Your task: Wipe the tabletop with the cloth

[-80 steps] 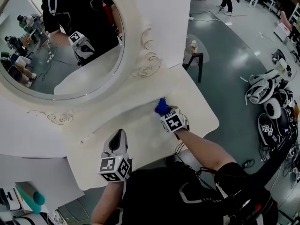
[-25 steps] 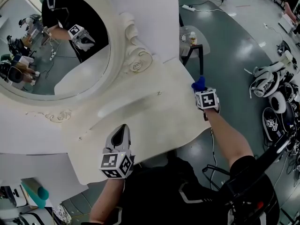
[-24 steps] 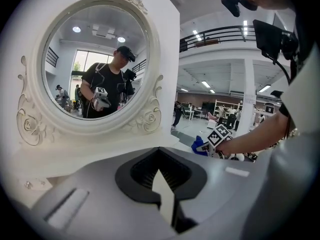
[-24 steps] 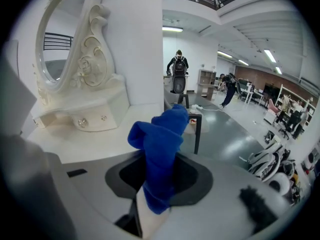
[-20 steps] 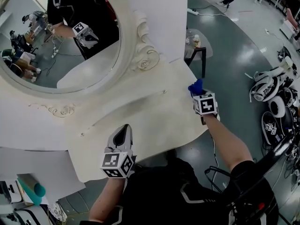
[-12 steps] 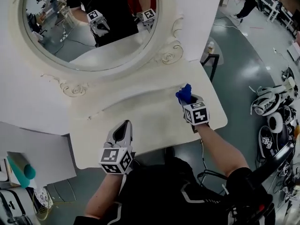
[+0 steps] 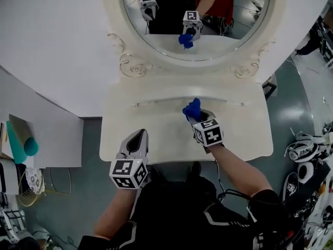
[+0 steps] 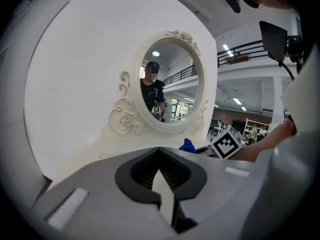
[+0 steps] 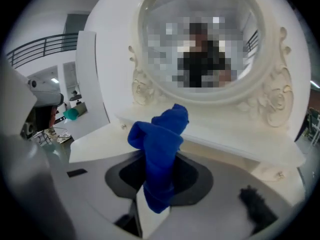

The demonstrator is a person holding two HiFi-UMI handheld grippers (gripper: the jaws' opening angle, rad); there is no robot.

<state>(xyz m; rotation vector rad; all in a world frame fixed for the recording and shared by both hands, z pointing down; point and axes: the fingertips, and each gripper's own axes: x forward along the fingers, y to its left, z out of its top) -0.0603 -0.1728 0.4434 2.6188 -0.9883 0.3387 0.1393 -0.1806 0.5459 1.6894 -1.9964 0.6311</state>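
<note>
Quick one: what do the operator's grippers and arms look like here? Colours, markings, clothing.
The left gripper and right gripper match: light grey moulded shells tapering forward, with dark ribbed pads in a black-rimmed recess. Each carries a white cube with black square markers. The person wears a black short-sleeved top with white trim.

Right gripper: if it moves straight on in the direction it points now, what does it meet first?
Probably the raised ledge at the back of the tabletop, below the oval mirror. The blue cloth, held in the tongs of the right gripper, would touch it first. Depth is hard to judge.
</note>
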